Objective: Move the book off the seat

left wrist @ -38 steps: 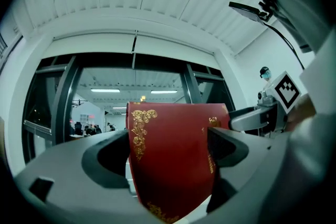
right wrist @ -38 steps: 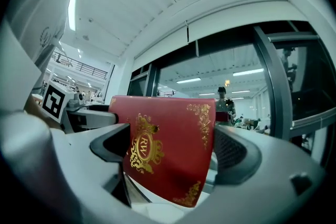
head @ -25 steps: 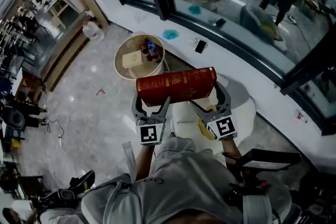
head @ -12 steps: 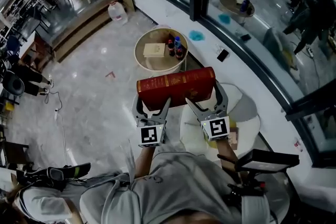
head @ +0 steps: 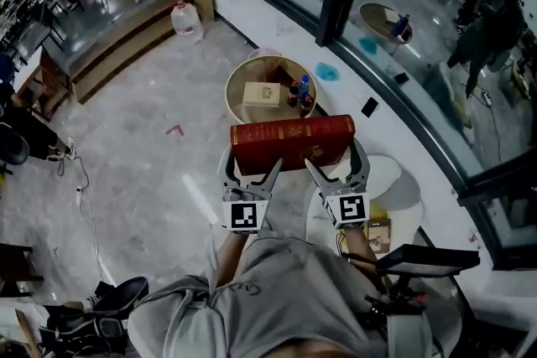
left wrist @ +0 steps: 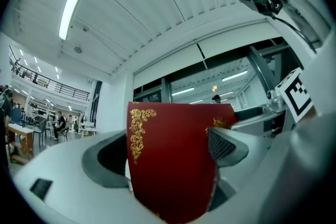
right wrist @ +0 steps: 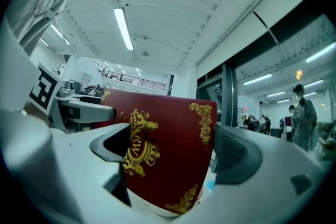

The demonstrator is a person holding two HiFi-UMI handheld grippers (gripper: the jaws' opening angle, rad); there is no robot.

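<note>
While I steer from afar, the left gripper [head: 252, 165] is clenched on the red book [head: 292, 142] near its left end, and the right gripper [head: 336, 160] is clenched on it near its right end. In both gripper views the gold-trimmed cover fills the gap between the jaws. The book hangs level in the air just on the near side of the round tub [head: 237, 101], spine facing up, and clear of the white seat [head: 388, 177], which sits to the near right of the tub. Inside the tub I see a tan box [head: 262, 93] lying flat. Touching or just beside the box on its right stand two small bottles [head: 299, 90], one blue-capped. Well beyond the tub a big clear jug [head: 186, 18] stands by the wall, but I cannot make out what is in it.
</note>
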